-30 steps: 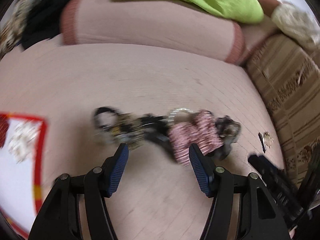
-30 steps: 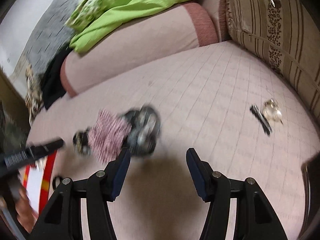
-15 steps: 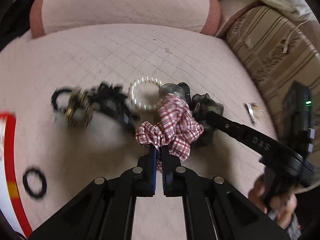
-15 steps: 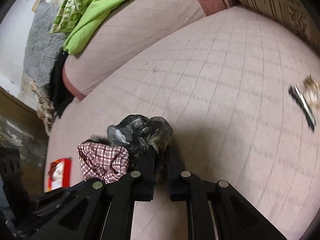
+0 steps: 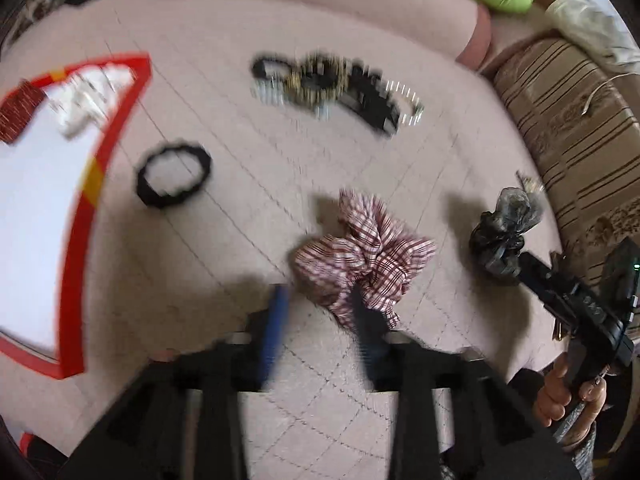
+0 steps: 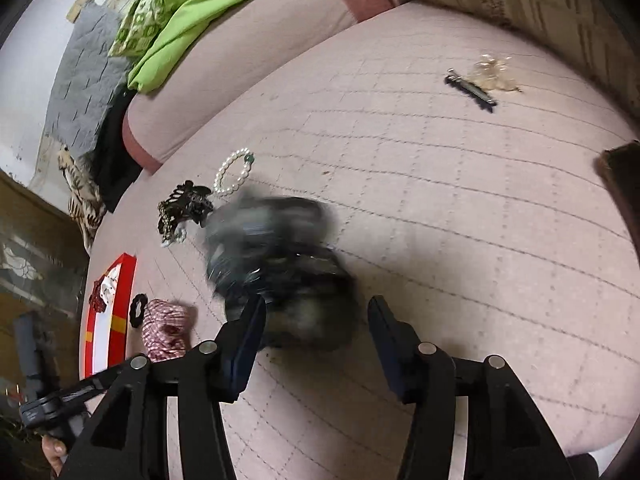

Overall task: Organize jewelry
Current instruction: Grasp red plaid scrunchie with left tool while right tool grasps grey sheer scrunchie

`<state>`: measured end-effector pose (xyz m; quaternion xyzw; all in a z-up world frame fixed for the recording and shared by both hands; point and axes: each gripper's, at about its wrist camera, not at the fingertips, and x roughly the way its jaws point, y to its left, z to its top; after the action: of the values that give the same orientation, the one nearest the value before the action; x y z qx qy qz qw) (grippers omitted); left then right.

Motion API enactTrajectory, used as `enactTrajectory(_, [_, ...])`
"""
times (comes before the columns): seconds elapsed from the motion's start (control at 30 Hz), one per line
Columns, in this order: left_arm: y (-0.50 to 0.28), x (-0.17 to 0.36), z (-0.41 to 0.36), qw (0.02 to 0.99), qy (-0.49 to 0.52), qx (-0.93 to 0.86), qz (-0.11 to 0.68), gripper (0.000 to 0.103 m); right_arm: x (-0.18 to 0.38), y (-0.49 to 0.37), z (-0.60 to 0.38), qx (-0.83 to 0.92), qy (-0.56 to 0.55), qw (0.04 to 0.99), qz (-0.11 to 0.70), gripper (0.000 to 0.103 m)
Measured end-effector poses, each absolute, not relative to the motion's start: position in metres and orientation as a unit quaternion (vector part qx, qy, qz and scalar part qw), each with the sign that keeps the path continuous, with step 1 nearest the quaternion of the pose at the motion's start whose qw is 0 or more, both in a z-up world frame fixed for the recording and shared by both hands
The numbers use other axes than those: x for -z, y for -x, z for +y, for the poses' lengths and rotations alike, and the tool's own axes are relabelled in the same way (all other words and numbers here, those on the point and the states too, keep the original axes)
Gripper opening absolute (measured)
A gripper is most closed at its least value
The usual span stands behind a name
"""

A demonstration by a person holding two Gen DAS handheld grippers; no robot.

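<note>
Where the pink quilted bed [image 5: 248, 216] fills both views, the stock lies on it as follows. Bolster [image 6: 224, 76]: pink with red ends, along the far edge of the bed, a green blanket [image 6: 200, 4] draped over it. Striped cushion [image 5: 568, 128]: brown and beige, at the right side in the left wrist view. Box [image 5: 80, 216]: white inside, red rim with yellow marks, on the bed at the left; a dark red piece and a pale beaded piece lie in its far corner, both blurred. Left claw [image 5: 320, 320]: jaws opening, blue pads apart. Check scrunchie [image 5: 364, 256]: red and white, on the bed at the left claw's tip, its near edge against the right pad, the left pad clear of it; whether it is pinched cannot be told through the blur. Right claw [image 6: 316, 324]: jaws opening, pads apart. Dark scrunchie [image 6: 280, 256]: black and grey, shiny, blurred, just ahead of the right claw's pads and partly between them, no pad seen pressing it. Black claw clip [image 6: 184, 204]: on the bed beyond the dark scrunchie, tangled with beaded pieces. Black hair tie [image 5: 172, 180]: a ring, between box and check scrunchie. Pearl bracelet [image 6: 232, 176]: white, one green bead, touching the clip's far side. Bar clip [image 6: 472, 90]: black, far right, a small clear gold-toned piece touching it.
</note>
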<state>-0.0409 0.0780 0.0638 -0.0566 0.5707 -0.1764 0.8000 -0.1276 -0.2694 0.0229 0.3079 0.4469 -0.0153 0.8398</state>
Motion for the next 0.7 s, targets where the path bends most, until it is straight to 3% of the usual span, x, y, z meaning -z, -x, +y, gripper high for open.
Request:
enactTrajectory(0.03, [0.043,-0.071,0.08,0.813,0.052,0.172,0.554,0.055,-0.024,0.128,-0.271,0.016,-0.307,0.841,0.445,0.058])
enactTrajectory(0.33, [0.027,-0.053,0.045,0.81,0.016,0.185,0.557,0.055,-0.032,0.106,-0.256,0.035,-0.256,0.864,0.433,0.058])
enactTrajectory(0.63, [0.028,-0.031,0.017,0.811,-0.001,0.166,0.561,0.055,-0.012,0.082,-0.259,0.048,-0.279,0.855,0.434,0.058])
enactTrajectory(0.7, [0.03,-0.031,0.017,0.813,0.002,0.155,0.561,0.049,-0.011,0.084,-0.258,0.046,-0.285,0.857,0.427,0.056])
